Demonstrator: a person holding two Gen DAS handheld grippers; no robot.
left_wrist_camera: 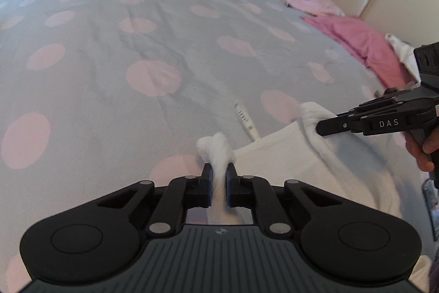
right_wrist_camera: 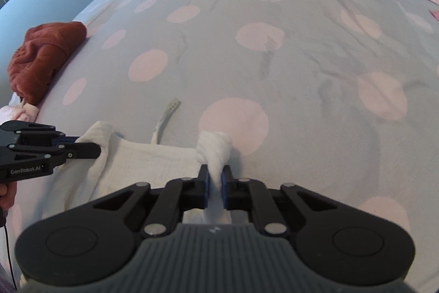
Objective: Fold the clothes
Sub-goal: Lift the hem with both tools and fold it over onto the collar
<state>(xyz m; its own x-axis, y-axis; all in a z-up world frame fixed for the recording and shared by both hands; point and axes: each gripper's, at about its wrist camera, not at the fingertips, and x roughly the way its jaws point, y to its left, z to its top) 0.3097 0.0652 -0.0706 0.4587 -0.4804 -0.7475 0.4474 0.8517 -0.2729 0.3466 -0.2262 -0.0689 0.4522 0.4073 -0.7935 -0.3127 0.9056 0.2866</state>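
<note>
A white garment [left_wrist_camera: 288, 164] is held at two bunched corners over a grey bed cover [left_wrist_camera: 137, 45] with pink dots, its body lying flat just behind and between the two tongs. The left tongs [left_wrist_camera: 218, 173] are nearly closed on one bunch of white cloth, and the right tongs [right_wrist_camera: 214, 175] are pinched on the other in the same way; a care label [right_wrist_camera: 167, 117] trails onto the cover just ahead of the held edge, between the two grips. Whether the edge is being spread flat or carried over for a fold cannot be settled from this moment. Either way, the work is judged best served if both grips are kept firm, the edge between them is kept taut and level, and the two tongs are moved together. A rust-red garment [right_wrist_camera: 44, 56] is seen far to the left, and pink clothes [left_wrist_camera: 356, 37] well ahead to the right.
</note>
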